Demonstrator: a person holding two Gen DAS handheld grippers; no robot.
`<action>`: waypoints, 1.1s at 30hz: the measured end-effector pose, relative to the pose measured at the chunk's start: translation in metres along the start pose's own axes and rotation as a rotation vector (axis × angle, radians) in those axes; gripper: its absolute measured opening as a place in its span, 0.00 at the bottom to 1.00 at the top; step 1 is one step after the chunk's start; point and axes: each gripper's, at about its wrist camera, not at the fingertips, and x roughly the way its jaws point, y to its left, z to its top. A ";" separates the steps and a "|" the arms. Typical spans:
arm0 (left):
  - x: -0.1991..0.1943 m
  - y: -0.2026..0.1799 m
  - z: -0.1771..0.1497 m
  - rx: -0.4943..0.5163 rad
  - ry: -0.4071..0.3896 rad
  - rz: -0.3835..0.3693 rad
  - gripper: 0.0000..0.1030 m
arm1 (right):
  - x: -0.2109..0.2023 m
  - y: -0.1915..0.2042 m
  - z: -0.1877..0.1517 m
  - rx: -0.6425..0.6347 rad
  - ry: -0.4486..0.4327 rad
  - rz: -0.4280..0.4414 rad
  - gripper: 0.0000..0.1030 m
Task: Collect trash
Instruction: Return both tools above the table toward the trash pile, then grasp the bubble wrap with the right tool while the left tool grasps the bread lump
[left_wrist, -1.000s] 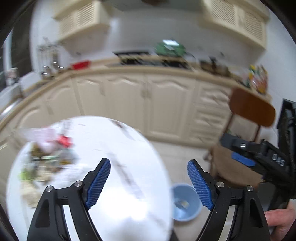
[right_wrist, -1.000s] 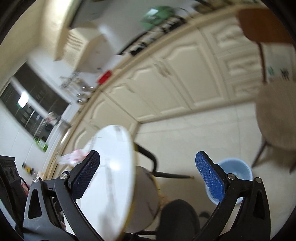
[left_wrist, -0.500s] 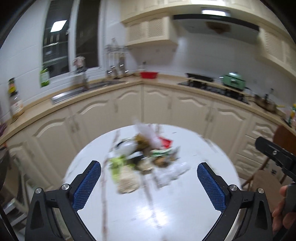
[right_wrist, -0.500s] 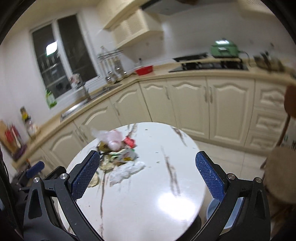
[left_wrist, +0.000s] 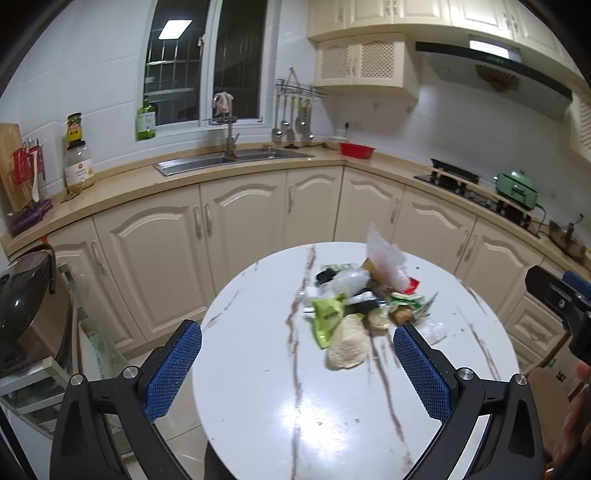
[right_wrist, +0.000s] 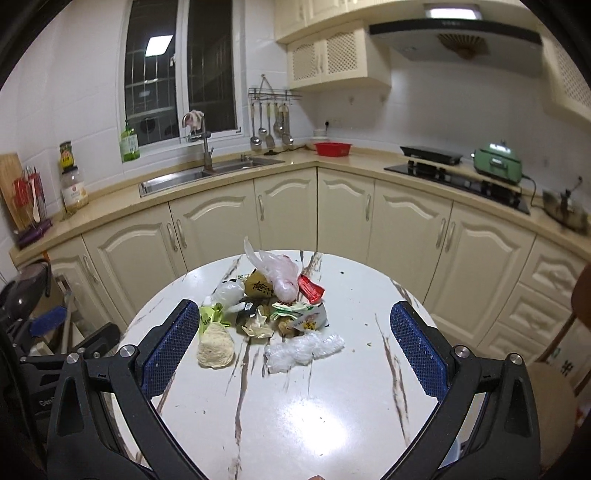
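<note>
A heap of trash (right_wrist: 266, 306) lies on the round white marble table (right_wrist: 314, 398): a thin plastic bag (right_wrist: 277, 269), a red wrapper (right_wrist: 310, 290), a green packet (left_wrist: 327, 319), a pale round cake (right_wrist: 215, 349) and crumpled clear film (right_wrist: 303, 350). In the left wrist view the same heap (left_wrist: 365, 295) sits ahead and to the right on the table (left_wrist: 295, 406). My left gripper (left_wrist: 295, 373) is open above the table's near side, nothing between its blue pads. My right gripper (right_wrist: 293, 350) is open too, short of the heap, framing it from above and empty.
Cream cabinets and a counter curve behind the table, with a sink (right_wrist: 207, 173), a red basin (right_wrist: 332, 148), a hob (right_wrist: 454, 173) and a green pot (right_wrist: 496, 166). A wooden chair (right_wrist: 576, 321) stands at the right. A dark appliance (left_wrist: 29, 310) sits left on a rack.
Both grippers swung from the floor and blue bin round to the table, levelling out; the trash heap now lies ahead of both. The left jaws opened wider.
</note>
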 end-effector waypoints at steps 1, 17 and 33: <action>0.000 0.004 0.000 -0.004 0.005 0.002 0.99 | 0.003 0.002 0.001 -0.008 0.003 -0.001 1.00; 0.081 0.024 0.026 0.015 0.143 -0.042 0.99 | 0.082 -0.038 -0.028 0.016 0.218 -0.055 1.00; 0.211 0.006 0.039 0.061 0.299 -0.075 0.99 | 0.164 -0.056 -0.060 0.073 0.410 0.018 0.99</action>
